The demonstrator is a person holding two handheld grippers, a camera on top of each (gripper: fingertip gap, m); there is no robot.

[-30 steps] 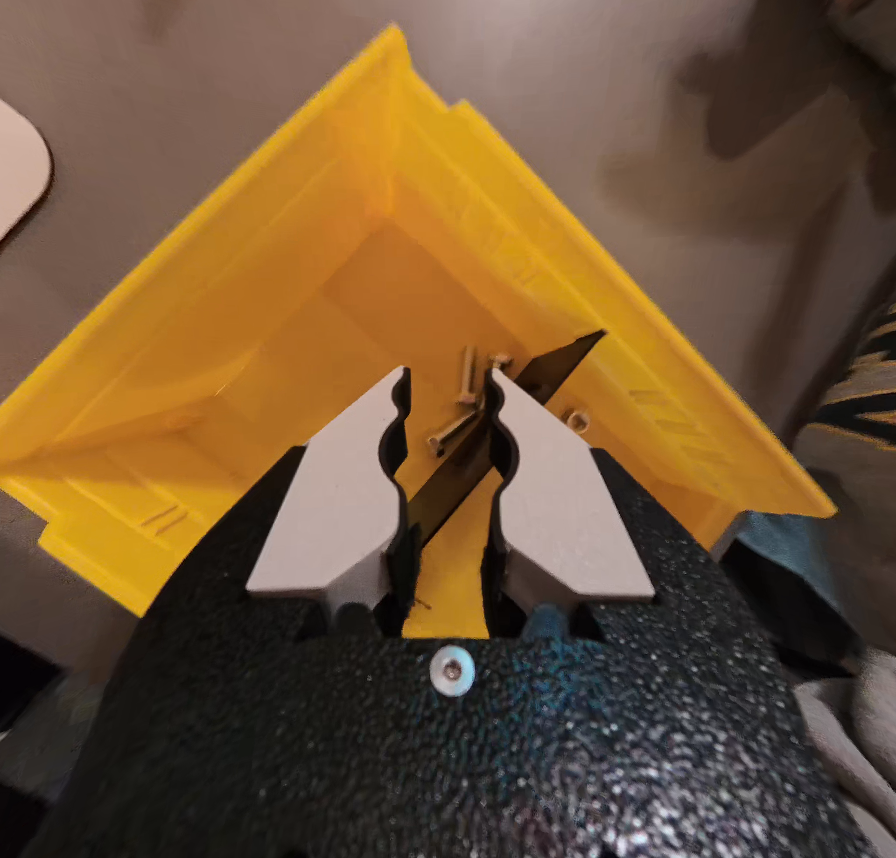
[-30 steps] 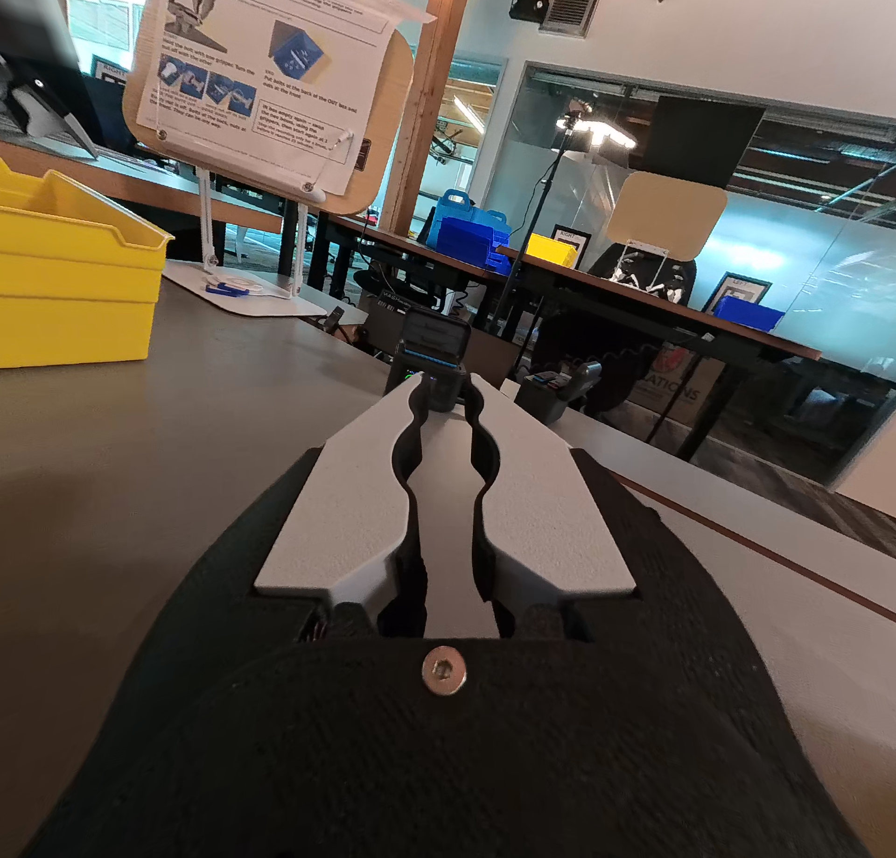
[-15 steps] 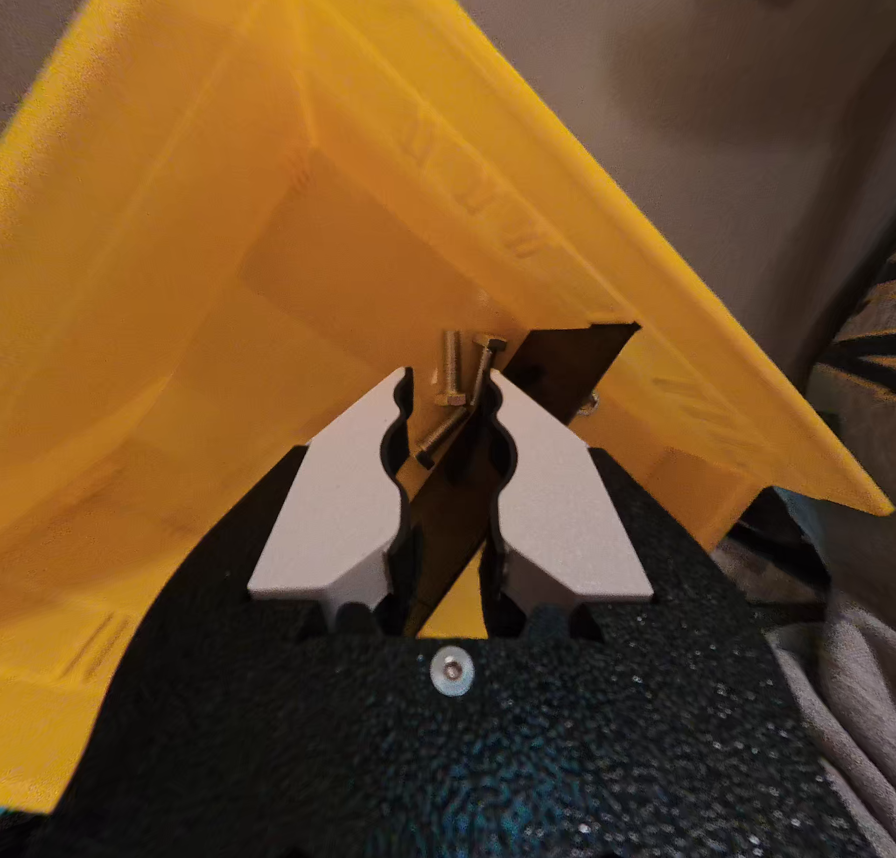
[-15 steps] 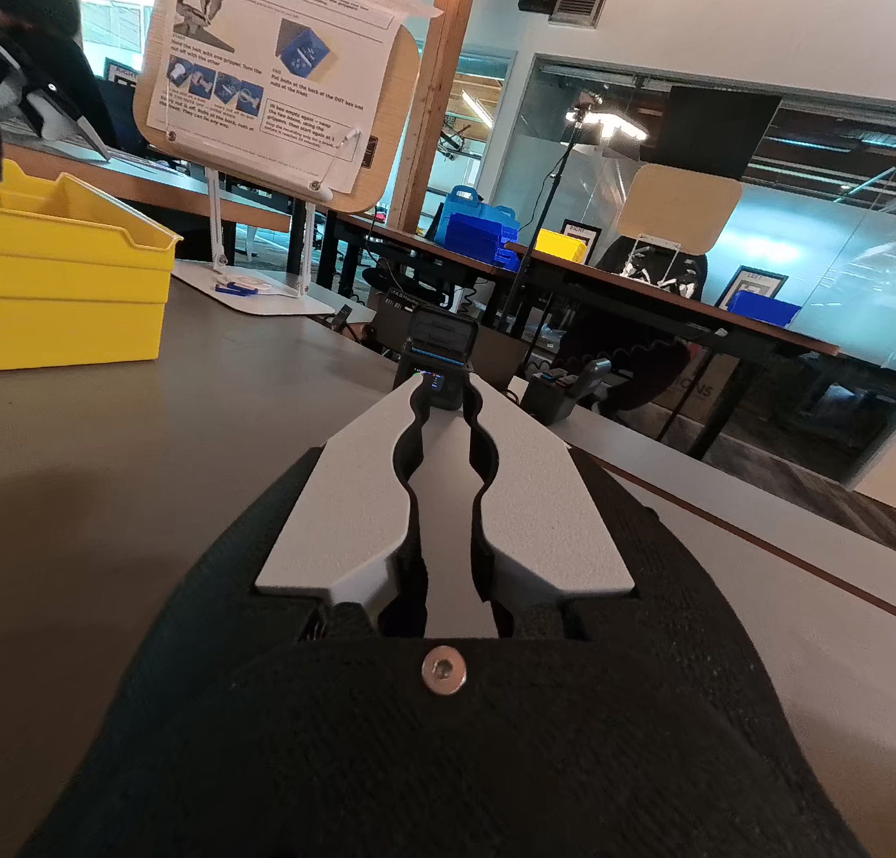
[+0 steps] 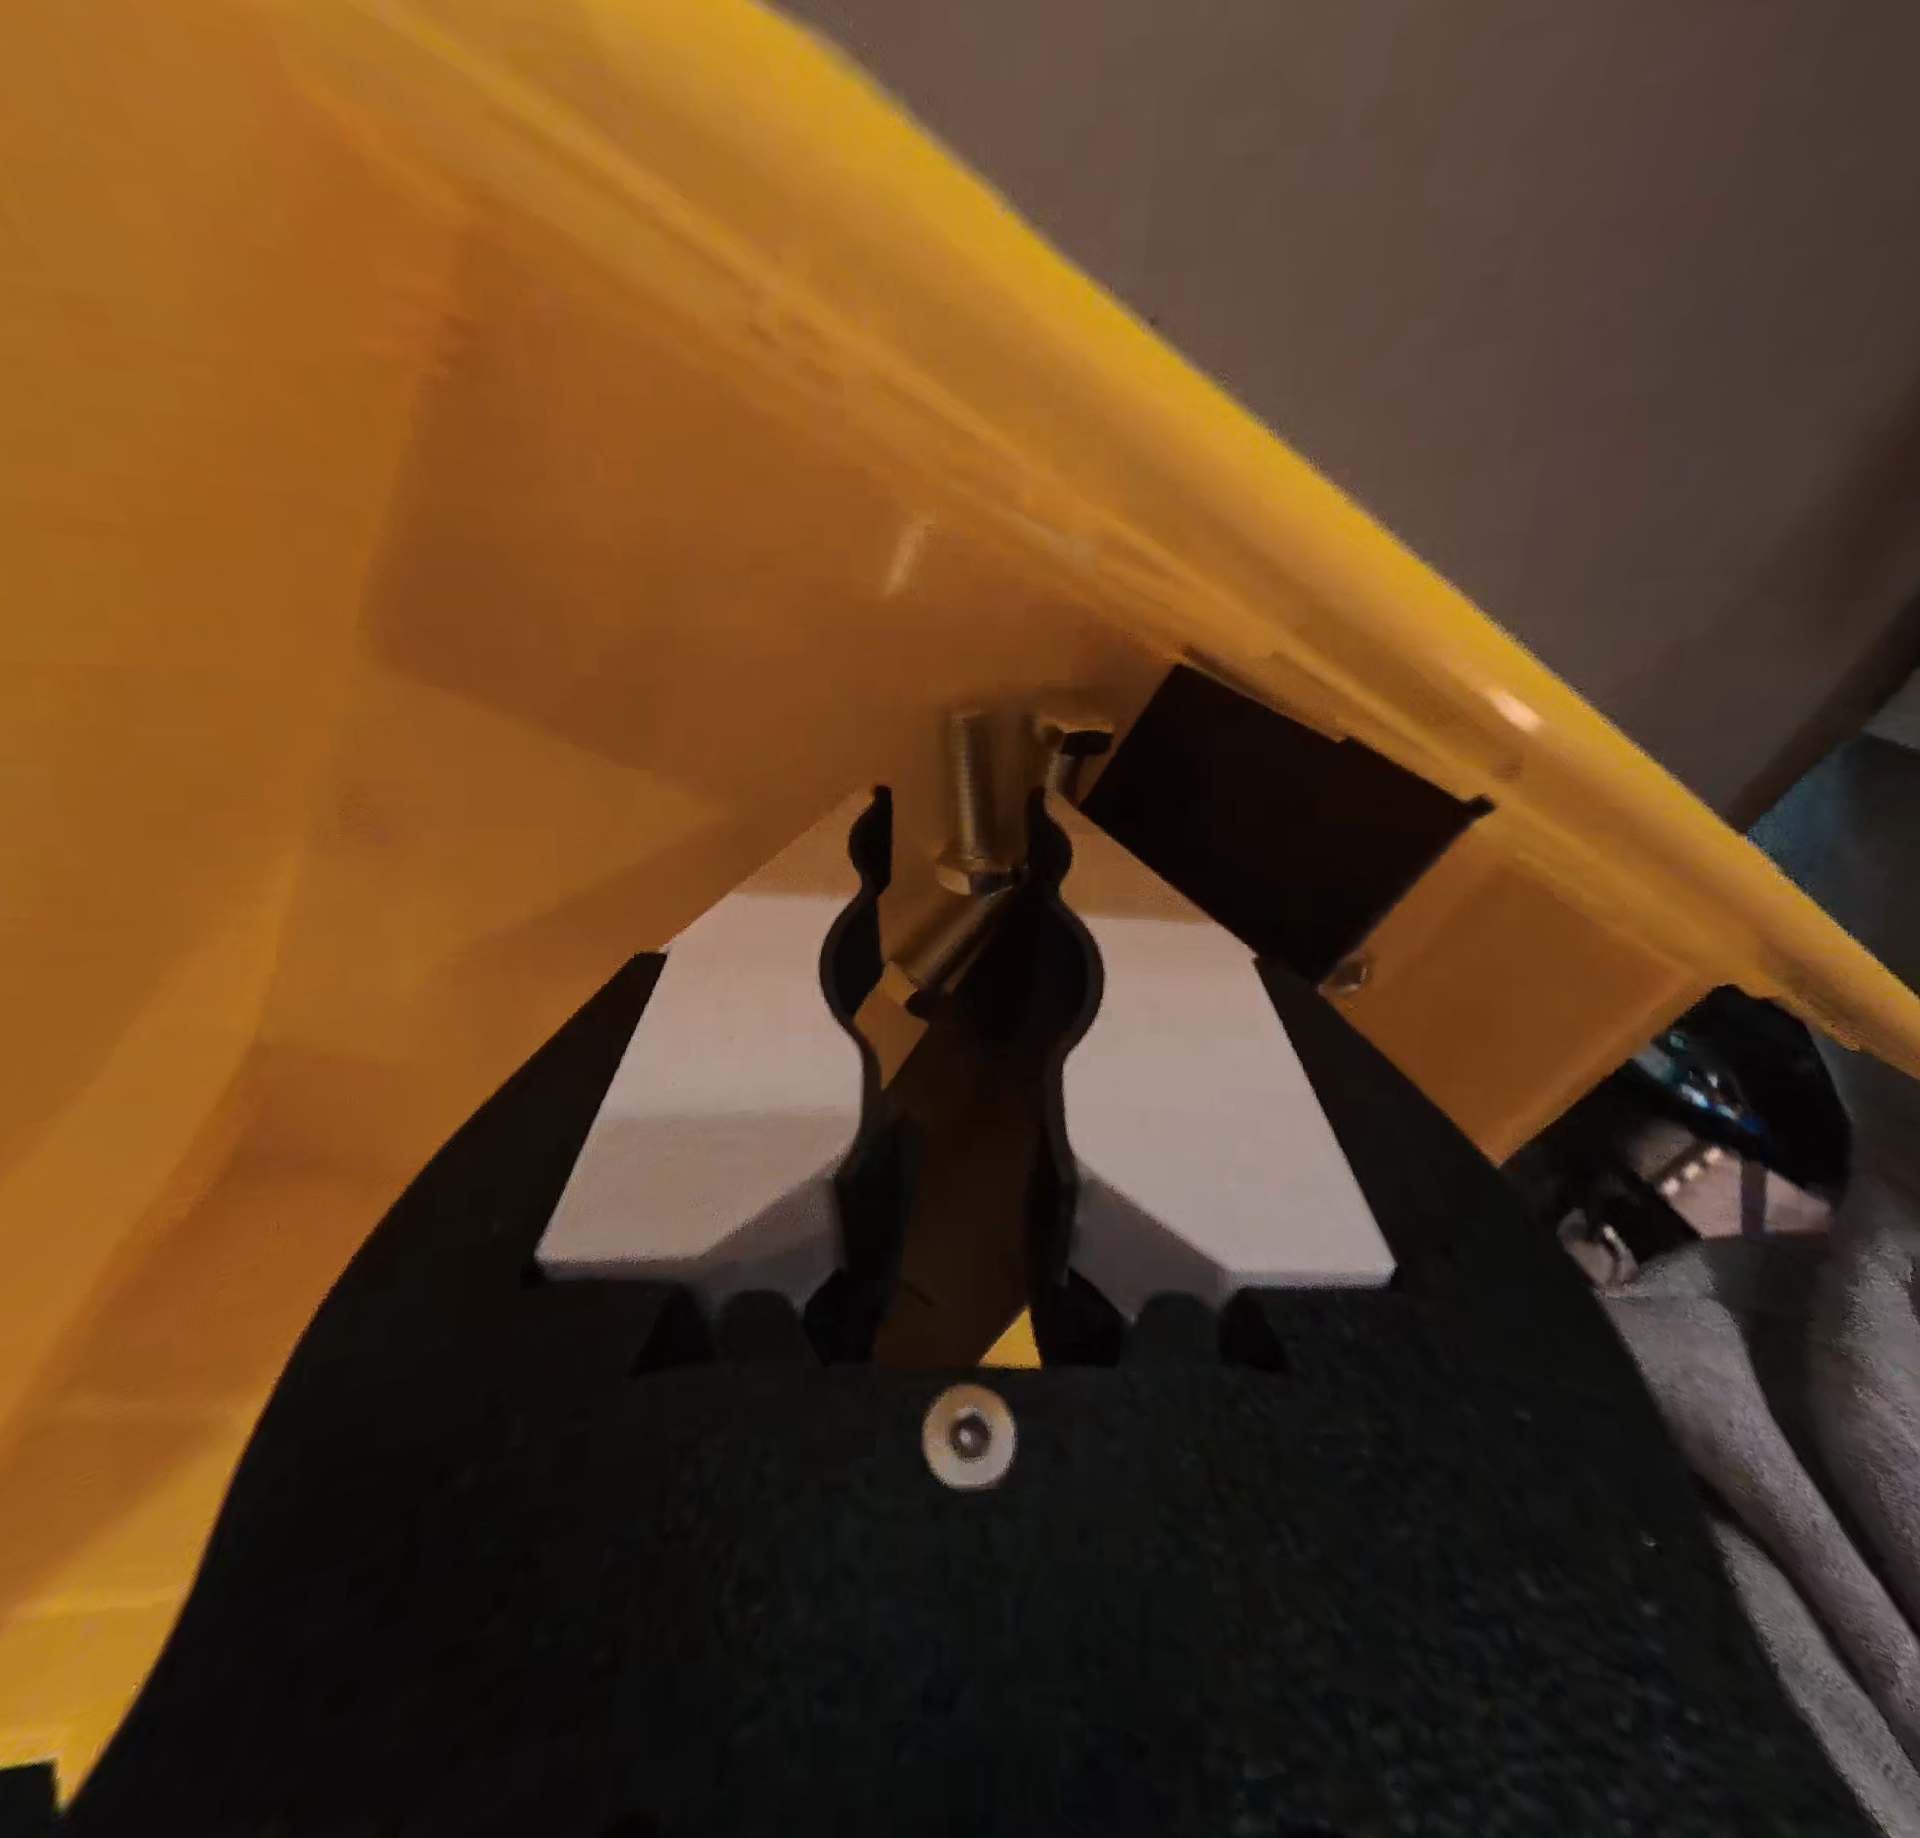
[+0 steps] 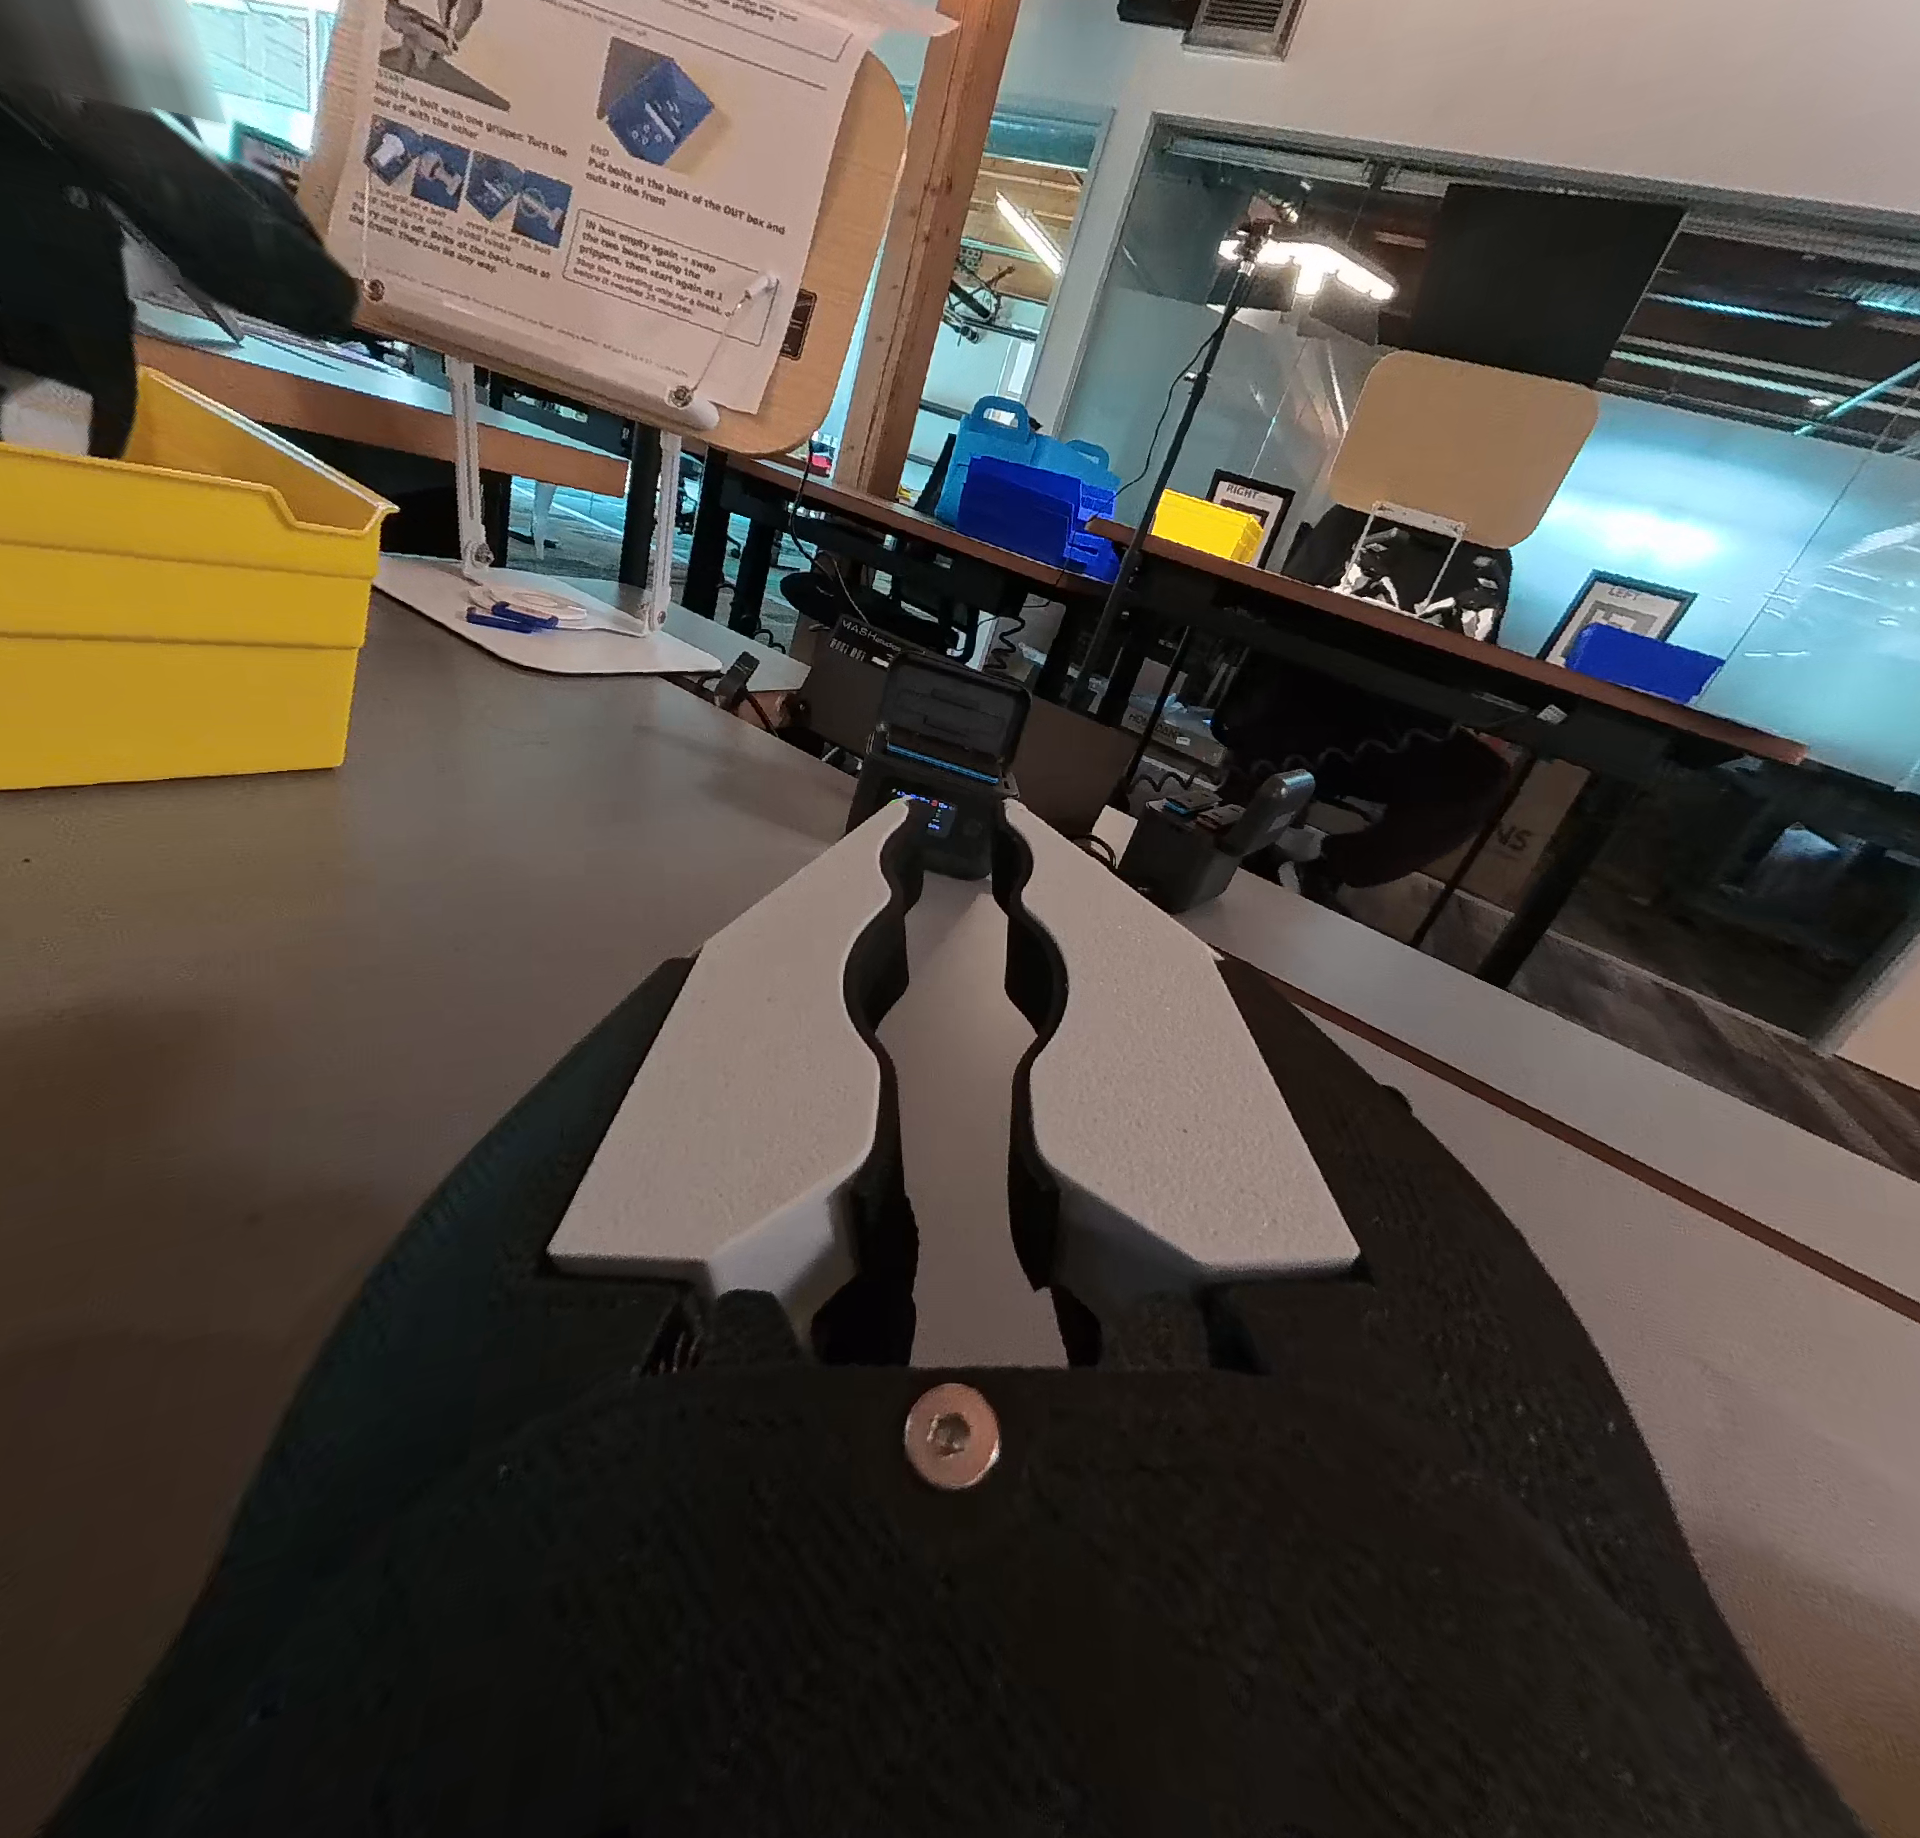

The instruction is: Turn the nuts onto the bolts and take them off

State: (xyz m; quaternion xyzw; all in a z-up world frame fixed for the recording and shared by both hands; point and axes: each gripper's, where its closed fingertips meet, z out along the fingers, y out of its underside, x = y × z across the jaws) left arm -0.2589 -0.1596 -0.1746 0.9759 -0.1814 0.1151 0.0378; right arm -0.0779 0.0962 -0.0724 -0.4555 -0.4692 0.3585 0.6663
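Note:
In the left wrist view my left gripper (image 5: pixel 958 814) is open, low inside the yellow bin (image 5: pixel 436 562). Three brass bolts lie at its tips. One bolt (image 5: pixel 971 801) points away between the fingertips, one bolt (image 5: pixel 951 941) lies slanted between the jaws, and a third (image 5: pixel 1072 749) is just beyond the right tip. A black divider (image 5: pixel 1278 822) crosses the bin, with a small nut (image 5: pixel 1351 976) beyond it. My right gripper (image 6: pixel 956 832) is open and empty, low over the grey table (image 6: pixel 416 957). The bin (image 6: pixel 177 625) and left gripper (image 6: pixel 104 261) show at far left.
A board with an instruction sheet (image 6: pixel 592 167) stands on a white base behind the bin. A black device (image 6: pixel 951 749) and a second one (image 6: pixel 1216 843) sit at the table's far edge, just past my right fingertips. Grey cloth (image 5: pixel 1787 1476) lies right of the bin.
My left gripper has moved down and forward into the bin, so the bolts now sit between its tips. It has come into the right wrist view. The right gripper has barely moved.

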